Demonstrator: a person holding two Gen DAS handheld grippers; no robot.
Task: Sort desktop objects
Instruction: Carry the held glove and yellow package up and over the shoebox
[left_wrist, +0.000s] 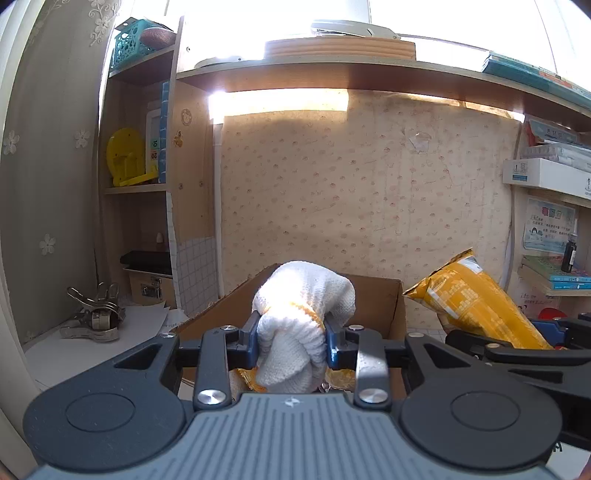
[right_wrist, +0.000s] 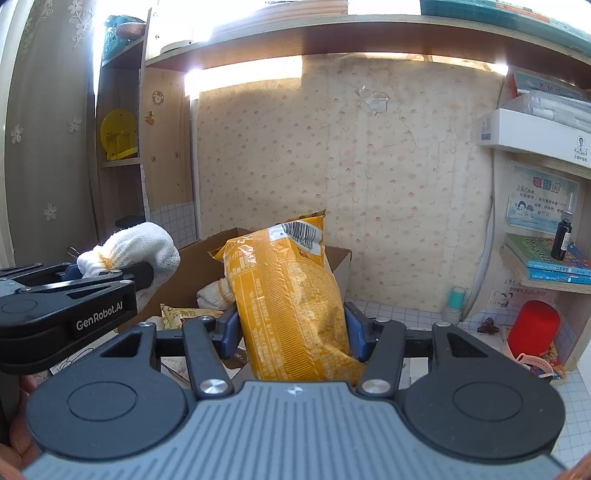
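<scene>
gloves first: we see our left gripper (left_wrist: 291, 341) clamped on a white glove (left_wrist: 301, 317) above the cardboard box (left_wrist: 373, 306). our right gripper (right_wrist: 291, 338) is clamped on a yellow snack bag (right_wrist: 291, 295) beside it, over the box.

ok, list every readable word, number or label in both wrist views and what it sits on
"GenRobot.AI": on the side of the black left gripper, which is shut on the white knitted glove.
"10" and "20": on a white card on the left wooden shelf.
Barcode digits and print on the yellow crinkly snack bag in the right gripper: too small to read.
Blue poster, white box, book spines: Chinese characters, blurred.
</scene>
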